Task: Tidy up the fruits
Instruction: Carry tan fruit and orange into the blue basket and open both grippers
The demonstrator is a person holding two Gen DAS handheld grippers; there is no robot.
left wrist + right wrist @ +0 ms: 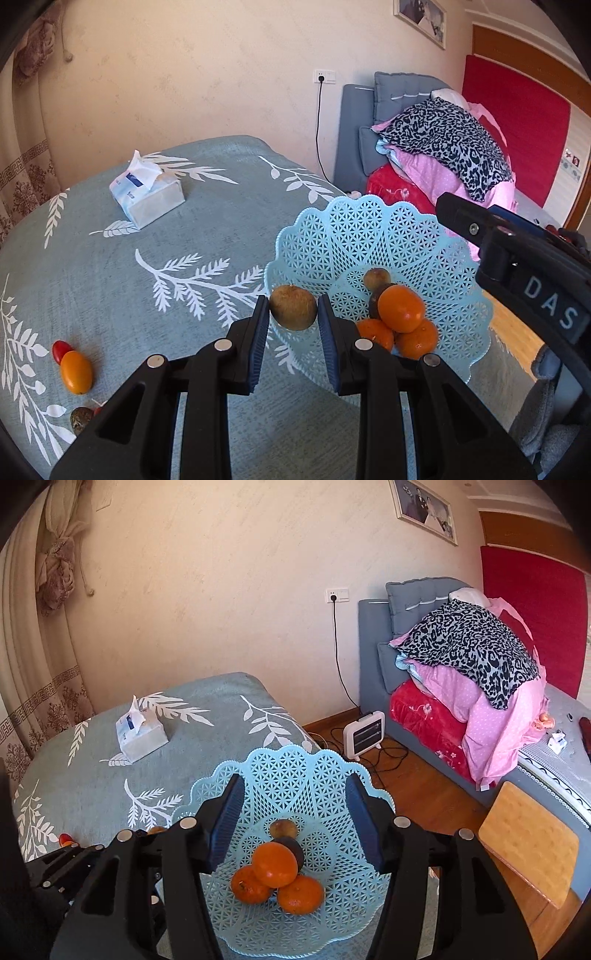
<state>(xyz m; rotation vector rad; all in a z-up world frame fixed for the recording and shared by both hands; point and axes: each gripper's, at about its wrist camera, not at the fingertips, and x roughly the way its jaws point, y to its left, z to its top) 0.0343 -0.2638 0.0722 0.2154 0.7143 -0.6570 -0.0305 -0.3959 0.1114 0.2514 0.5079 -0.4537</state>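
Pale blue plastic lattice basket with scalloped rim (373, 229), sitting upright at the edge of the leaf-print cloth. Inside the basket, at the bottom: three round orange tangerines (275, 864) heaped together and touching, one atop the other two; directly behind them a dark purple-brown round fruit (293, 847); behind that a small brown-green round fruit (376, 277). At the basket's near-left rim, raised off the cloth: a brown, rough-skinned oval fruit (293, 307), pinched between two blue pads. Well to the left of the basket, on the cloth: an oval orange kumquat-like fruit (76, 372) touching a small red cherry tomato (61, 349); nearer, a mottled dark round fruit (81, 419), partly hidden.
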